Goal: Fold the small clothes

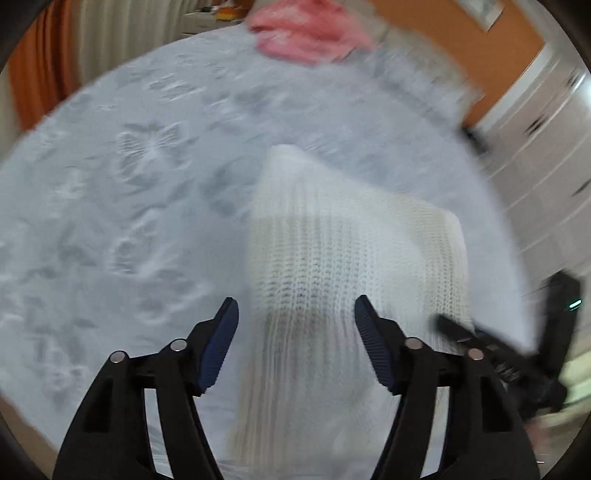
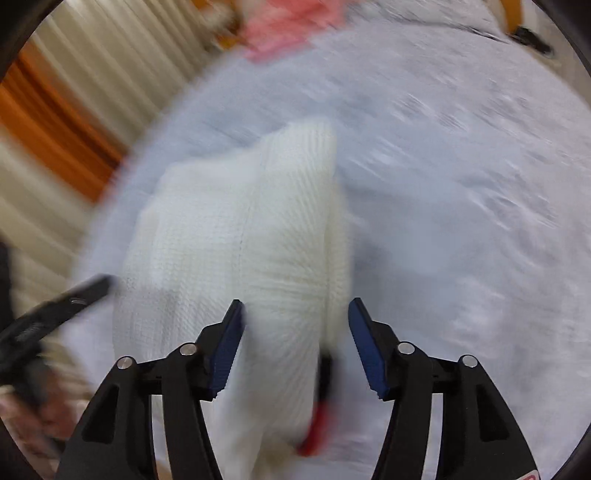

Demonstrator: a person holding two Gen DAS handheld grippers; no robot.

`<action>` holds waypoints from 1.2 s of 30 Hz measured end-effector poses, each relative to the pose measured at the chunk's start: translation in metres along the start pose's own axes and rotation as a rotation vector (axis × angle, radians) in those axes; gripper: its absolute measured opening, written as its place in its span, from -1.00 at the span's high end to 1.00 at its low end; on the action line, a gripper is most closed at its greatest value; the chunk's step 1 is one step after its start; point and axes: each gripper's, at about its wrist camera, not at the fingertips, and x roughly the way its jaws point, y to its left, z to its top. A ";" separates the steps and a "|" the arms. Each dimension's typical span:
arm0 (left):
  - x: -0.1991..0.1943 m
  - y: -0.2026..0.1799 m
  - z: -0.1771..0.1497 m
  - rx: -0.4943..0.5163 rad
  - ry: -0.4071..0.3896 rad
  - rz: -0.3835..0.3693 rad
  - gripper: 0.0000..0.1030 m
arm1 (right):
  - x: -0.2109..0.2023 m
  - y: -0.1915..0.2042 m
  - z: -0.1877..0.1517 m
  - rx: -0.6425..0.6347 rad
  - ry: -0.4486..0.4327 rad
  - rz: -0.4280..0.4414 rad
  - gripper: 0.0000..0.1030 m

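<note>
A white ribbed knit garment (image 1: 351, 251) lies partly folded on the pale embossed bedspread (image 1: 129, 184). My left gripper (image 1: 295, 306) hovers over its near end, jaws open, the knit under the gap and no pad pressing on it. In the right wrist view the same garment (image 2: 240, 229) bulges up in a thick fold. My right gripper (image 2: 295, 306) stands open astride that fold's near edge, with cloth between the blue pads. A blurred red and black bit (image 2: 314, 432) shows by the garment's near edge. Both views are motion-blurred.
A pink garment (image 1: 306, 33) lies at the far side of the bed, also the pink garment (image 2: 288, 22) in the right view. White cupboards (image 1: 546, 147) stand to the right, curtains (image 2: 74, 110) to the left. The bedspread (image 2: 461, 184) stretches right of the garment.
</note>
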 end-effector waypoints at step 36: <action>-0.043 -0.038 -0.106 0.208 -0.051 0.131 -0.61 | -0.072 0.031 -0.097 -0.042 -0.169 -0.132 -0.40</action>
